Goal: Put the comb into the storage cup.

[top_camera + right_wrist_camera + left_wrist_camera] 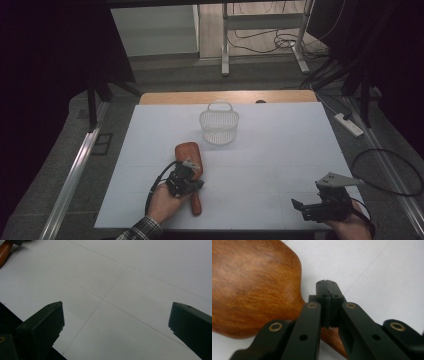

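Note:
A wooden spatula (189, 151) with a broad reddish-brown blade (254, 282) lies on the white table (280, 150), its handle pointing toward the near edge. My left gripper (188, 176) sits low over the neck where blade meets handle. Its jaws are shut, pads (333, 297) pressed flat together with nothing seen between them, and the handle (334, 341) passes underneath. My right gripper (301, 207) rests near the table's front right corner, jaws wide open (116, 312) over bare tabletop. One end of the spatula's handle (3, 252) peeks in at the top left of the right gripper view.
A small white mesh basket (219, 127) with a handle stands upright at the back middle of the table, beyond the spatula. The table's front edge (10, 312) lies just below my right gripper. Metal frames and cables are on the floor behind and to the right.

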Tool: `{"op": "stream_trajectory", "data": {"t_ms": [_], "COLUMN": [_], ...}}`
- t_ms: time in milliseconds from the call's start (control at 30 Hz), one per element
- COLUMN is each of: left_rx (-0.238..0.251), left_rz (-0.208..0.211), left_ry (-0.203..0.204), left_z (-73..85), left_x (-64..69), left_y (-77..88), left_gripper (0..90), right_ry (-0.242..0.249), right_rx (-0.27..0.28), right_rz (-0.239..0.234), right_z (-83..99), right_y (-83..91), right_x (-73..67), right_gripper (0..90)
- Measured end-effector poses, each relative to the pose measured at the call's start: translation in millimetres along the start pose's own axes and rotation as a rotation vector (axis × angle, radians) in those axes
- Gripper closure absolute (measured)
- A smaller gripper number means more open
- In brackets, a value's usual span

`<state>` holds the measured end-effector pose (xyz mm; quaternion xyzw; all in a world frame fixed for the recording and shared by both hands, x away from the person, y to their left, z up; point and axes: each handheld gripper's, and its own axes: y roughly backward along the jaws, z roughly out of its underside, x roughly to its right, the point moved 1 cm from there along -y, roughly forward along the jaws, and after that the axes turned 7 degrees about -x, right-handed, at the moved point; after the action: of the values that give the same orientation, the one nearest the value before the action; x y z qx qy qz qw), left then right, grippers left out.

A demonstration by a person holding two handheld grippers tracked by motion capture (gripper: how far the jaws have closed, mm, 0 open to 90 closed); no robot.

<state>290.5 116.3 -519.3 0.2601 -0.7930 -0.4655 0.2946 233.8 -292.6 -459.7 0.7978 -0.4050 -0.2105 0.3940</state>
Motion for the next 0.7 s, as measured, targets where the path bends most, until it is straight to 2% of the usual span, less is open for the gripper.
{"op": "stream_trajectory", "data": {"t_ms": [367,700], "left_rx": [-0.027,-0.047], "left_rz": [0.009,-0.008], "left_ry": [0.035,0.075], "left_z": [12.4,22.2], "left_x": [-6.9,-13.8], "left_y": [5.6,11.8], "left_gripper": [88.9,88.9], "right_ry": [0.003,0.008], "right_rx": [-0.005,-0.004], "right_rz": [0.005,0.008], "right_z": [-0.1,0.0], "right_y": [0.0,0.2], "right_x": [-0.5,-1.0], "right_gripper": [0.5,0.8]}}
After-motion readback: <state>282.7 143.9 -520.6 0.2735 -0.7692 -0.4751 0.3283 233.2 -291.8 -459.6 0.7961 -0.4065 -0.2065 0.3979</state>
